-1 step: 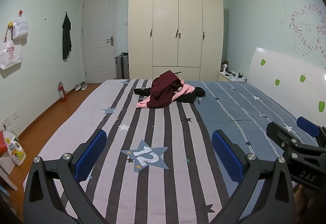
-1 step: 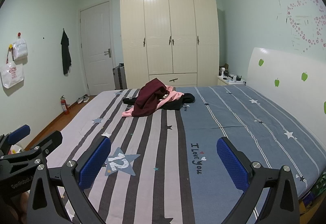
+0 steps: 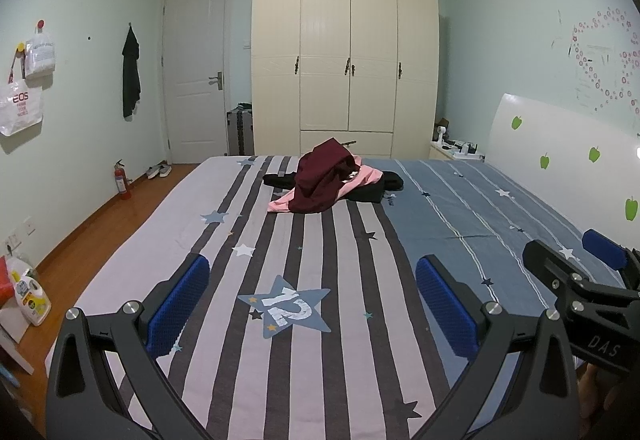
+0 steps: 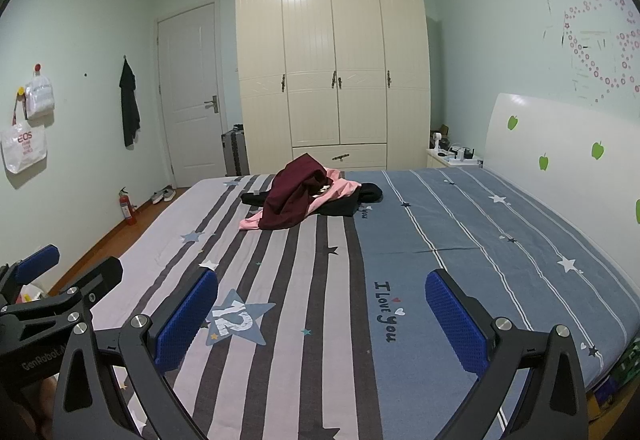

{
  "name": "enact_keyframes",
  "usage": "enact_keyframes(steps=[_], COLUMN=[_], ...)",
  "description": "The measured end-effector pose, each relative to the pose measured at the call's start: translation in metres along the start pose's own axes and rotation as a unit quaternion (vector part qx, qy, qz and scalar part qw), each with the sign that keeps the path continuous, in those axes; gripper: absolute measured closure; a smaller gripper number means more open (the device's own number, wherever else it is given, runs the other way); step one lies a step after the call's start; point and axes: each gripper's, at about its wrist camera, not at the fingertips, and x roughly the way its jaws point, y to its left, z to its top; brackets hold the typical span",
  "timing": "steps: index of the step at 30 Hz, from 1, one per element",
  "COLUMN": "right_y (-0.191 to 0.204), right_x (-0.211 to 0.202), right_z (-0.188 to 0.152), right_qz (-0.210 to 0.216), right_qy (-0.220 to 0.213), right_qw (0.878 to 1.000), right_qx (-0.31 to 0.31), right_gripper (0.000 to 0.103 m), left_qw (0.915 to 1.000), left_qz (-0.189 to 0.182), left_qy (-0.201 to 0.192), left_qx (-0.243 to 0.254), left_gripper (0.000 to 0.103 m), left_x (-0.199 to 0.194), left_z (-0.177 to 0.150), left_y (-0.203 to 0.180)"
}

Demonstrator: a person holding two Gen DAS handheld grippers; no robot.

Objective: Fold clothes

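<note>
Waiting over the bed (image 3: 340, 320), left claw (image 3: 312, 304) & right claw (image 4: 320, 320) are both spread wide, w/ nothing in them. Clothes pile (image 3: 324, 182) sits far across the bed. One grab could lift the tangled clothes together.

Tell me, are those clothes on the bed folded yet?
Not folded. The dark red garment lies crumpled on the pink garment and black garment, a loose heap.
</note>
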Motion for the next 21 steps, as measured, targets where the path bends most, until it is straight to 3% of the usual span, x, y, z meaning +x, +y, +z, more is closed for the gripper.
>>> enact_keyframes(steps=[21], right_y=[0.002], right_x=[-0.002], right_z=[0.009], right_qz=[0.0], right_qy=[-0.001], right_qw=[1.0], right_qx=[-0.001], right_gripper=[0.0], left_qw=[1.0], left_qz=[0.0], left_qy=[-0.004], left_qx=[-0.003], left_gripper=[0.001], left_x=[-0.009], left_z=[0.017], left_y=[0.0])
